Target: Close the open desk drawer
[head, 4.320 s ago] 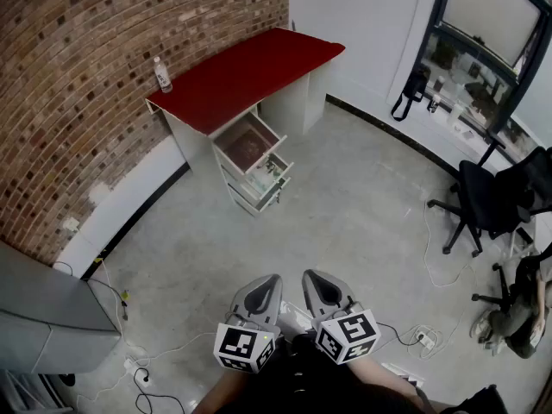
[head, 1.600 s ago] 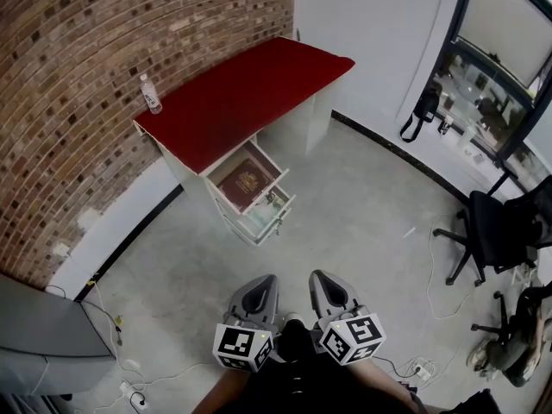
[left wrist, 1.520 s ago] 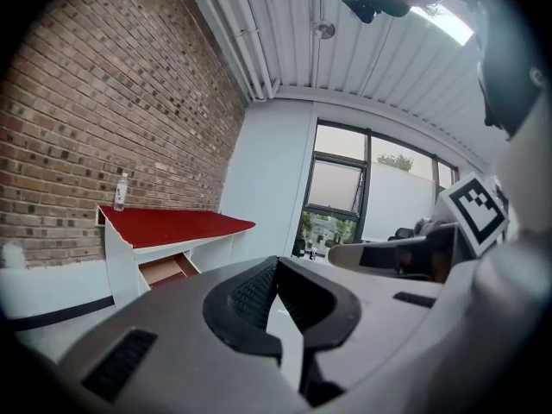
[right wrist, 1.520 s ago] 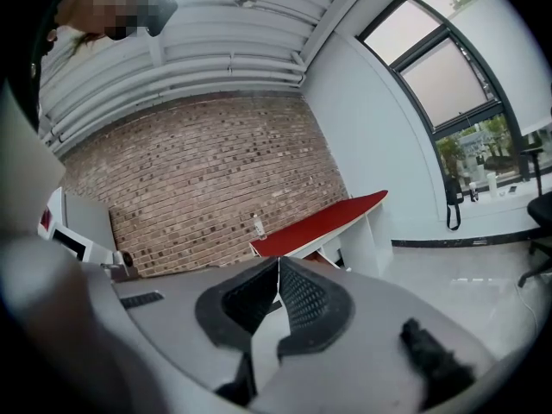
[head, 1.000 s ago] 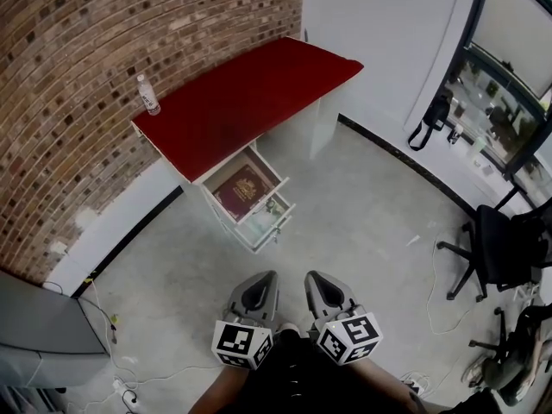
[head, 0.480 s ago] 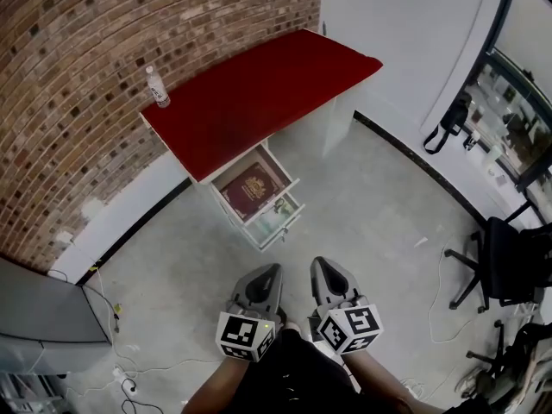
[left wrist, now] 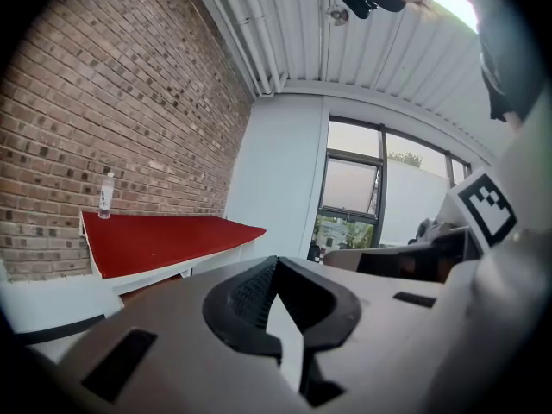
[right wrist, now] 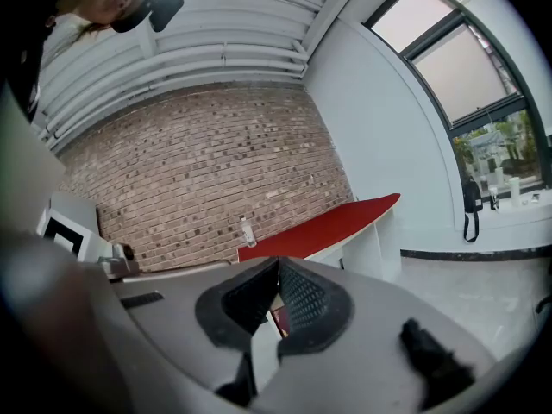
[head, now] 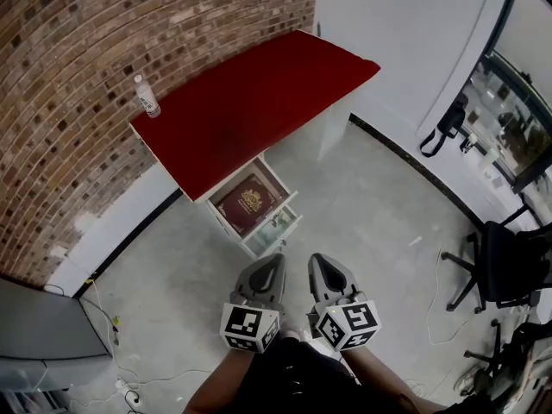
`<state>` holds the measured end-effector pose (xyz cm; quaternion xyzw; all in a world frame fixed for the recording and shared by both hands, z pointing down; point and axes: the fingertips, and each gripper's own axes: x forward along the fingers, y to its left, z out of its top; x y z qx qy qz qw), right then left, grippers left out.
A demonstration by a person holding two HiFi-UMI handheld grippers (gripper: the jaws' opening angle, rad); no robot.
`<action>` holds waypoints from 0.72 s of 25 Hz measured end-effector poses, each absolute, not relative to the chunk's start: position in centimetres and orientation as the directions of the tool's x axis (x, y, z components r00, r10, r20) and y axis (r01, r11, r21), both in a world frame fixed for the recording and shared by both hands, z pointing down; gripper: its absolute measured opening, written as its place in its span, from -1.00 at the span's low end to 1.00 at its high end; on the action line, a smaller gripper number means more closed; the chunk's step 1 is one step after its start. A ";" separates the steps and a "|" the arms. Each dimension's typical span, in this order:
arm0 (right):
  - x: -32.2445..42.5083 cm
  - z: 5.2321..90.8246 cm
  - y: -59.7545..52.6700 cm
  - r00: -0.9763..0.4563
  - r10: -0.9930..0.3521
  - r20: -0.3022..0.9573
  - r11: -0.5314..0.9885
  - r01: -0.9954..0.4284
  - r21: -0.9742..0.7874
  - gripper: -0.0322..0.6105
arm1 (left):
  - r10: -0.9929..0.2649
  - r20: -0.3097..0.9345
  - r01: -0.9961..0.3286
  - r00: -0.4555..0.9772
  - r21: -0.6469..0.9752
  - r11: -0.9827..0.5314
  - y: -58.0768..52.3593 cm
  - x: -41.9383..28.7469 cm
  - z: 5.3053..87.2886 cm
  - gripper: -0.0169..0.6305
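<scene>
A white desk with a red top point(head: 250, 102) stands against the brick wall. Its top drawer point(head: 226, 216) is pulled out and holds a dark red book point(head: 250, 201). A lower drawer point(head: 278, 228) below it also sticks out. My left gripper point(head: 274, 259) and right gripper point(head: 316, 260) are side by side over the floor, just short of the drawers, touching nothing. Both are shut and empty. The left gripper view shows its jaws point(left wrist: 276, 261) closed with the desk point(left wrist: 164, 235) beyond. The right gripper point(right wrist: 278, 263) points at the desk point(right wrist: 328, 222).
A clear bottle point(head: 145, 96) stands on the desk's far left corner. A grey cabinet point(head: 43, 335) and floor cables point(head: 129, 386) lie at lower left. An office chair point(head: 509, 257) is at the right, and a black bag point(head: 448, 123) hangs below the window.
The desk and its drawers have come nearer in the head view. Both grippers have moved forward toward the open drawers together, still shut.
</scene>
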<state>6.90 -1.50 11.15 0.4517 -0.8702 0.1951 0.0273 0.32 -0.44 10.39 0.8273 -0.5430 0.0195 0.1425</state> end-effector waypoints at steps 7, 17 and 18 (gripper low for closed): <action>4.9 10.7 -5.9 -0.557 -0.803 0.213 0.488 -0.819 -0.301 -0.87 | -0.873 0.176 -0.882 0.455 0.223 -0.414 -5.3 -1.2 10.5 -0.92; 3.0 12.4 -13.0 -0.529 -0.823 0.209 0.473 -0.841 -0.263 -0.87 | -0.869 0.183 -0.884 0.460 0.185 -0.430 -11.9 -4.3 12.7 -0.92; 2.9 12.8 -13.7 -0.529 -0.822 0.212 0.475 -0.842 -0.257 -0.87 | -0.871 0.187 -0.887 0.454 0.188 -0.422 -12.5 -4.6 13.2 -0.92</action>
